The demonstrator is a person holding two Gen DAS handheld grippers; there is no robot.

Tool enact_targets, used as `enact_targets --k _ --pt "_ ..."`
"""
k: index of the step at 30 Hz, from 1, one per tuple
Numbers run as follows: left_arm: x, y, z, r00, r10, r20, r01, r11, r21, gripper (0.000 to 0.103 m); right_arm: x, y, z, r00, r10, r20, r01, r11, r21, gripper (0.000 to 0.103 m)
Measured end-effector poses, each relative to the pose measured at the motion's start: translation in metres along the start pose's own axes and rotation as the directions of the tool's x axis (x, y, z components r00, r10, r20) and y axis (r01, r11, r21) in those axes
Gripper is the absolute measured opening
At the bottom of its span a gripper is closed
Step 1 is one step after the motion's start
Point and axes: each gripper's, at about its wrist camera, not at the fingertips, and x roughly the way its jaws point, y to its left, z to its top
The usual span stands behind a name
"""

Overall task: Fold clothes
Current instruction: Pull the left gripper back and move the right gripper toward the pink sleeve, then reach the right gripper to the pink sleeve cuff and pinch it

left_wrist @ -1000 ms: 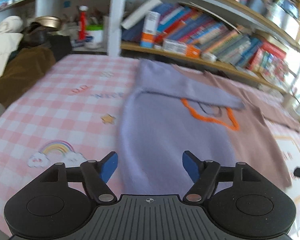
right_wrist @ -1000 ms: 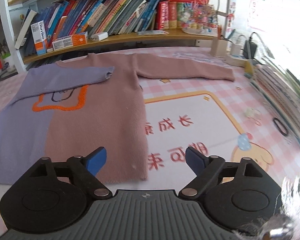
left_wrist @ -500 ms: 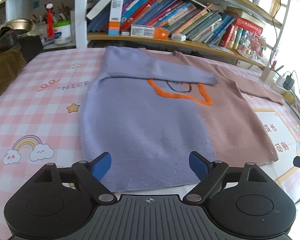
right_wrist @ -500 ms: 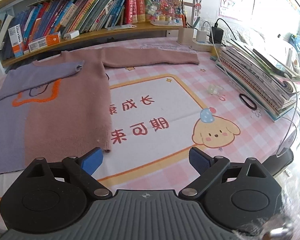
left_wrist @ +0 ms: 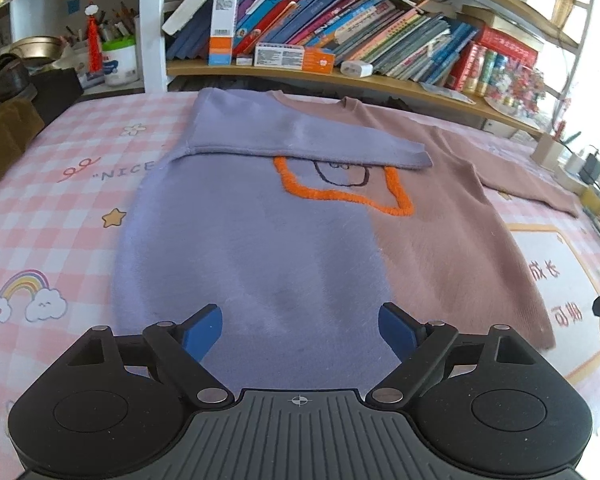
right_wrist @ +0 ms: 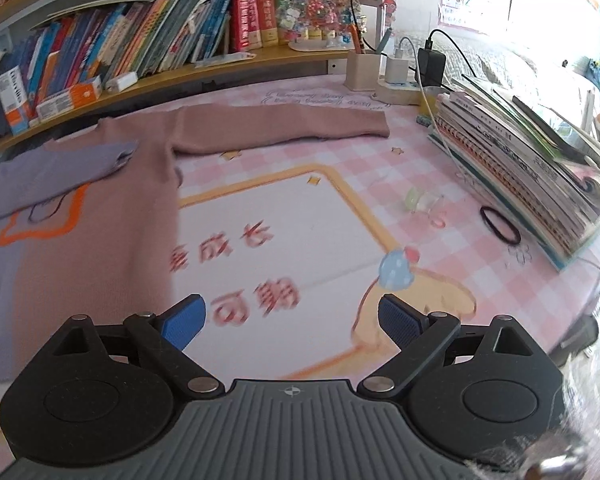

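My left tongs (left_wrist: 300,330) have swung over and spread wider, empty above the purple-and-mauve knit sweater (left_wrist: 284,240) lying flat at twelve o'clock. My right tongs (right_wrist: 292,320) widened too, empty over the pink checked worktop (right_wrist: 340,184), the sweater at ten o'clock.

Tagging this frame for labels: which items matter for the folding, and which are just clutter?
Job:
- sweater, purple sleeve already folded across the chest
- pink sleeve, still stretched out

Clutter:
- stack of books
- black hair tie
- power strip
- brown cloth
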Motion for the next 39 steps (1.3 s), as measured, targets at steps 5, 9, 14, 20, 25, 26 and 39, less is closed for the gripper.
enact_targets --k 5,9,14,20,25,26,39 --pt "0.005 -0.034 0.003 0.998 0.069 -0.001 -0.069 0.997 -0.043 0.088 0.034 -0.031 0.041 0.999 0.049 0.000 -0.049 0.999 -0.018 0.094" --pt "0.013 -0.063 0.000 0.993 0.120 -0.017 -0.121 0.990 -0.066 0.088 0.065 -0.057 0.076 0.996 0.084 0.008 -0.083 0.996 -0.029 0.094" --pt "0.019 -0.097 -0.007 0.983 0.177 -0.041 -0.180 0.980 -0.085 0.088 0.105 -0.092 0.114 0.991 0.134 -0.022 -0.134 0.991 -0.022 0.093" --pt "0.010 -0.113 -0.011 0.966 0.252 -0.056 -0.256 0.961 -0.104 0.088 0.151 -0.124 0.155 0.981 0.181 -0.074 -0.180 0.983 0.027 0.093" --pt "0.004 -0.115 -0.014 0.948 0.310 -0.073 -0.317 0.939 -0.132 0.088 0.178 -0.136 0.174 0.974 0.201 -0.104 -0.195 0.978 0.070 0.092" --pt "0.004 -0.115 -0.015 0.945 0.316 -0.078 -0.325 0.936 -0.134 0.088 0.182 -0.138 0.176 0.973 0.206 -0.109 -0.198 0.977 0.077 0.091" --pt "0.002 -0.113 -0.020 0.920 0.371 -0.129 -0.388 0.909 -0.153 0.088 0.208 -0.138 0.182 0.954 0.290 -0.074 -0.278 0.950 0.144 0.061"
